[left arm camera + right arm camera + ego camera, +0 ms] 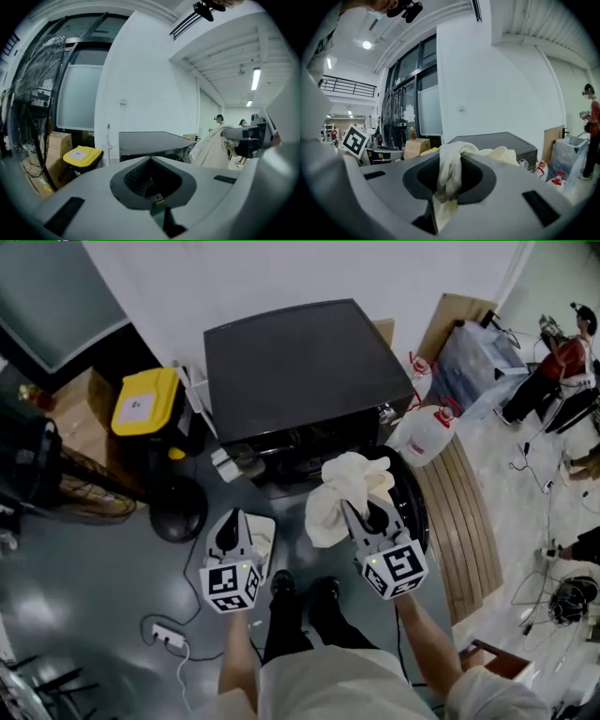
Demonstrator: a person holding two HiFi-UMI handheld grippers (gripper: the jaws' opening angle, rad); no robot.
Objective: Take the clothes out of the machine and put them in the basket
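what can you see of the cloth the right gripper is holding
The cloth is cream, soft and crumpled, looking like thin cotton. One bunched fold is pinched between the jaws of the right gripper, and the rest hangs loose in front of the dark machine. No other contact shows.

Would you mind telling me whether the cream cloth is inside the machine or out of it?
Out: the cream cloth hangs bunched, clamped in the right gripper, in front of the machine.

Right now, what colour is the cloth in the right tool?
Cream off-white. The cloth, pinched in the right tool, shows best in the head view.
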